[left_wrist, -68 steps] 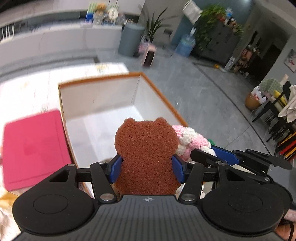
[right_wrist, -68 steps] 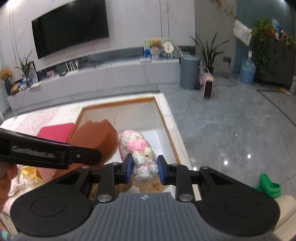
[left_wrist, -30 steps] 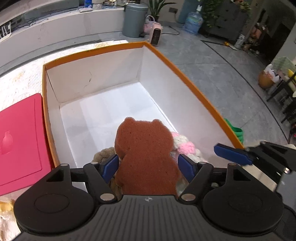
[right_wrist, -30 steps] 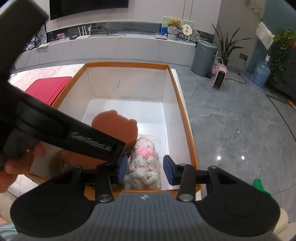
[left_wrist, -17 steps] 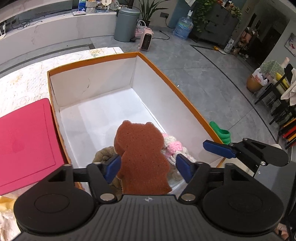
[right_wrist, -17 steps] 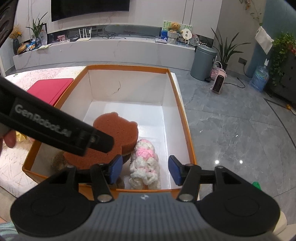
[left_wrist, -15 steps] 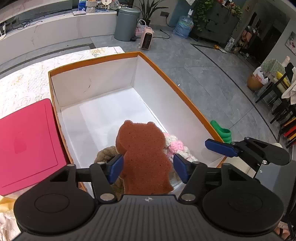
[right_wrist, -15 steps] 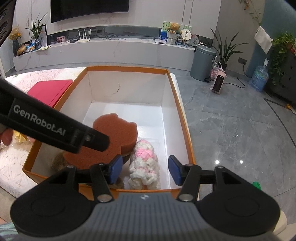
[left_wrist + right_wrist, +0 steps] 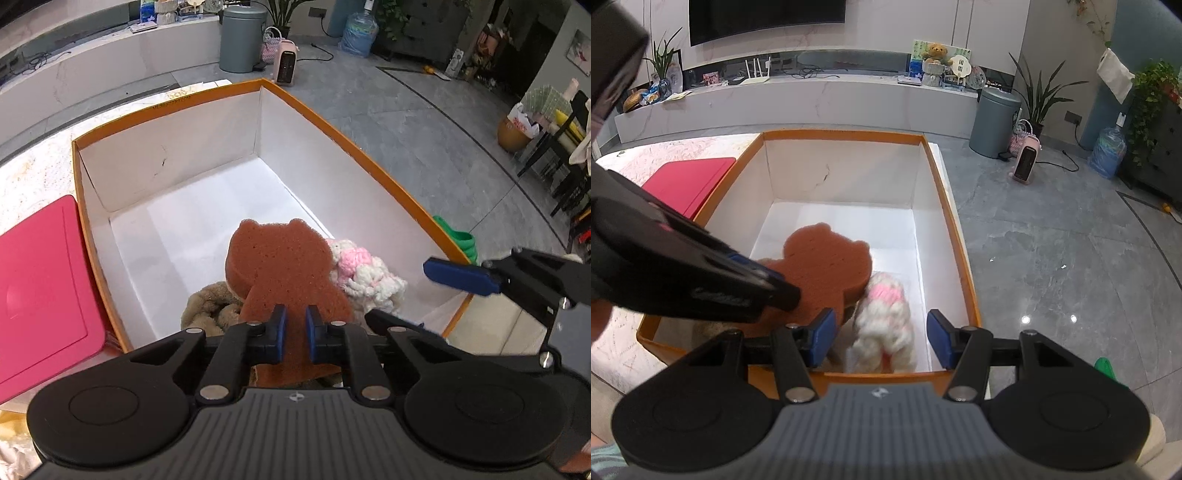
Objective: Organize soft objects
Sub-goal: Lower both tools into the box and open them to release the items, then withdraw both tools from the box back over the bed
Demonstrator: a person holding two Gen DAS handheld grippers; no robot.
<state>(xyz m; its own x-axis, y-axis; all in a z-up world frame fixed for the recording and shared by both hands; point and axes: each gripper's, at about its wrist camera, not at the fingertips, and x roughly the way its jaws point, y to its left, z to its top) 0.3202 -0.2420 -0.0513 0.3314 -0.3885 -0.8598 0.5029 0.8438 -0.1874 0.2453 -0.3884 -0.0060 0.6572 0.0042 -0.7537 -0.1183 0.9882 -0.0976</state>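
Note:
A brown bear-shaped sponge (image 9: 280, 266) lies in the near end of the orange-rimmed white box (image 9: 177, 177), resting on a tan plush toy (image 9: 208, 308). A pink-and-white knitted toy (image 9: 364, 271) lies beside it on the right. My left gripper (image 9: 294, 334) hovers just above the sponge's near end with its jaws nearly closed and nothing between them. My right gripper (image 9: 881, 341) is open and empty above the knitted toy (image 9: 884, 314), near the box's front edge. The sponge (image 9: 827, 267) shows there too.
A pink lid (image 9: 40, 284) lies on the table left of the box. The box's far half is bare white floor (image 9: 849, 225). Grey tiled floor, a bin (image 9: 993, 122) and a small heater (image 9: 1025, 162) lie beyond the table's right edge.
Both grippers let go: sponge and knitted toy now lie in the box. The left jaws have since closed to a narrow gap, empty. The right jaws have opened wide and drawn back.

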